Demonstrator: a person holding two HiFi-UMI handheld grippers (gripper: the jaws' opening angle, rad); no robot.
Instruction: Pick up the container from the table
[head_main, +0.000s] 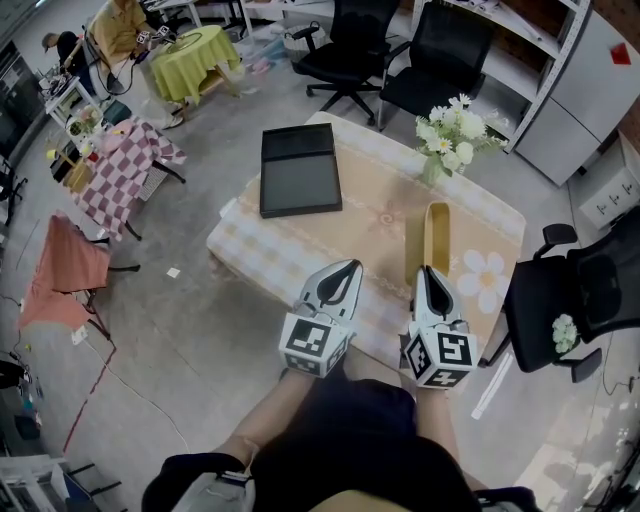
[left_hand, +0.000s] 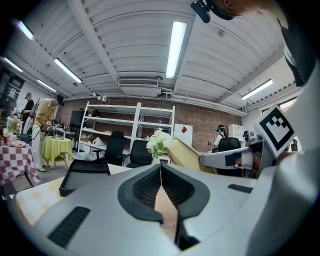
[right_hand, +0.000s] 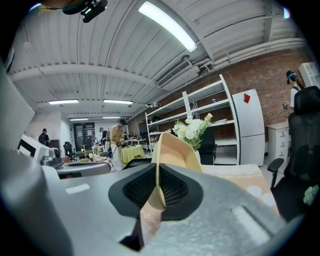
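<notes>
The container (head_main: 436, 240) is a long tan tray, tipped up on its side above the table (head_main: 280, 250). My right gripper (head_main: 428, 272) is shut on its near rim. In the right gripper view the thin tan wall (right_hand: 172, 150) runs up from between the pads of my right gripper (right_hand: 159, 172). My left gripper (head_main: 345, 268) hovers just left of it over the table's near edge, shut with nothing between its pads. The left gripper view shows the left gripper's (left_hand: 161, 167) jaws meeting, with the container (left_hand: 187, 155) off to the right.
A black tray (head_main: 299, 170) lies at the table's far left. A vase of white flowers (head_main: 452, 130) stands at the far right. Black office chairs (head_main: 440, 50) sit behind the table, and another chair (head_main: 590, 290) is at its right. A person's legs are below the grippers.
</notes>
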